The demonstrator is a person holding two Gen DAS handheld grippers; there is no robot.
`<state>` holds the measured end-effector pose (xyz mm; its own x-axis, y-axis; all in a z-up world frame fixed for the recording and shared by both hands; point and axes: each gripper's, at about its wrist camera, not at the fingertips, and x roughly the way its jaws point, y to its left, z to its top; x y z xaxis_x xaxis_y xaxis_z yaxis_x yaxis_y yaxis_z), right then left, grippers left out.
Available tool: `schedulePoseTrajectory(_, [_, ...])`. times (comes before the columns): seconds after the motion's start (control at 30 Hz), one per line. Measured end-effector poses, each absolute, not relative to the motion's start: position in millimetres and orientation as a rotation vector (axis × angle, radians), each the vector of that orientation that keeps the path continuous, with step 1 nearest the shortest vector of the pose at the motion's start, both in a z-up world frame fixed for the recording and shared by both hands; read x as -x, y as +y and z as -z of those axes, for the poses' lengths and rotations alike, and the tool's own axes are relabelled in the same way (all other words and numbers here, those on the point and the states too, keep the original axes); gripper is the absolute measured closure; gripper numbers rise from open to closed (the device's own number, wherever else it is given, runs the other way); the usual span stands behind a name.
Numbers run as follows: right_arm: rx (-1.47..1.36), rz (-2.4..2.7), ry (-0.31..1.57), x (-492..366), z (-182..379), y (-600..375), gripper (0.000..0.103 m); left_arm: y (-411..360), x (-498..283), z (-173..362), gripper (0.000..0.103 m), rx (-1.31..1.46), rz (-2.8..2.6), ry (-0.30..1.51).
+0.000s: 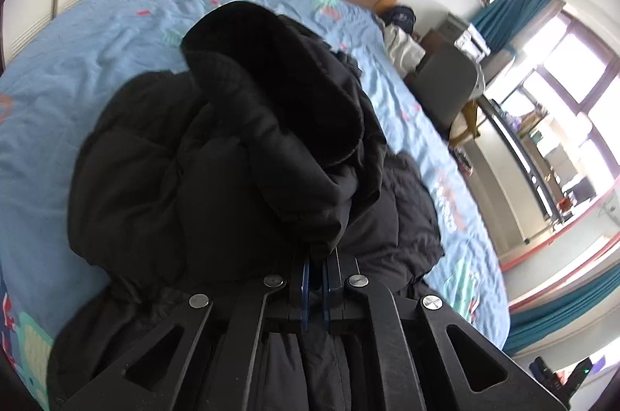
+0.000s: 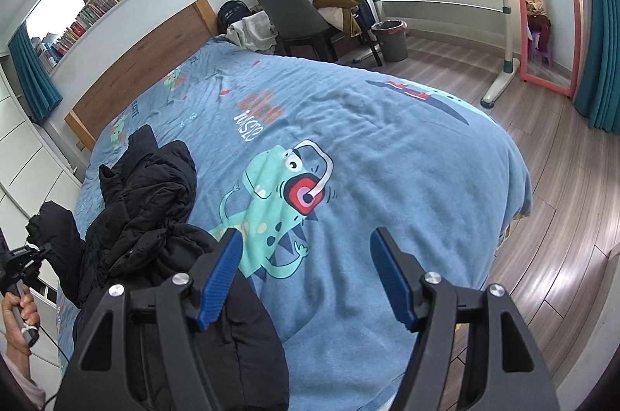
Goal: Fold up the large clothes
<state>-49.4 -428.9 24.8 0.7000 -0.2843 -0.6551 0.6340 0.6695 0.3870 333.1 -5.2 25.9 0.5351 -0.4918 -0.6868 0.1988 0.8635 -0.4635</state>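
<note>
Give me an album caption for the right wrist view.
Open right tool hovering over a dinosaur-print bedspread, black puffer jacket alongside.

Black puffer jacket (image 1: 201,155) lies bunched on bed.

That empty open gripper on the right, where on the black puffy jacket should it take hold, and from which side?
Probably the loose edge of the jacket nearest the right gripper, which is open over the bedspread. The padded fabric bunches into thick folds there, easy to pinch, so come down from above on its right side. The left gripper is already shut on fabric at the other side.
</note>
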Motion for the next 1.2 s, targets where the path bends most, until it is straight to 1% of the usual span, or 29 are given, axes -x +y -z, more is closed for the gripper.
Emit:
schedulePoseTrajectory(0.23, [-0.654,0.544,0.620,45.3,-13.1,-427.0,0.036,-43.3,-331.4,14.7,0.099,0.269,0.402,1.019])
schedulePoseTrajectory(0.33, [-0.635,0.538,0.633,40.4,-11.7,-422.9,0.036,-46.8,-326.2,26.3,0.096,0.289,0.404,1.045])
schedulePoseTrajectory(0.4, [-0.616,0.529,0.643,35.1,-12.1,-418.4,0.036,-46.8,-325.0,27.4,0.088,0.310,0.420,1.062])
schedulePoseTrajectory(0.43, [-0.606,0.525,0.647,32.6,-12.9,-416.6,0.036,-47.4,-324.8,27.1,0.086,0.312,0.426,1.065])
schedulePoseTrajectory(0.5, [-0.585,0.511,0.656,25.2,-14.8,-410.3,0.036,-46.3,-321.6,22.9,0.074,0.315,0.450,1.068])
schedulePoseTrajectory(0.63, [-0.539,0.465,0.671,8.3,-21.5,-393.5,0.036,-41.7,-312.6,9.4,0.072,0.314,0.496,1.052])
schedulePoseTrajectory(0.73, [-0.489,0.415,0.686,-8.2,-28.8,-375.5,0.036,-23.7,-303.9,-8.4,0.069,0.314,0.504,1.012])
schedulePoseTrajectory(0.8, [-0.454,0.376,0.693,-21.0,-34.0,-361.8,0.036,-6.9,-301.2,-15.2,0.064,0.322,0.487,0.989])
schedulePoseTrajectory(0.97, [-0.363,0.240,0.704,-64.8,-51.2,-315.6,0.036,55.8,-301.2,-31.5,0.064,0.299,0.358,0.932])
schedulePoseTrajectory(1.2, [-0.249,0.003,0.702,-155.7,-71.4,-229.4,0.036,121.2,-316.9,-31.1,0.064,0.291,0.231,0.911])
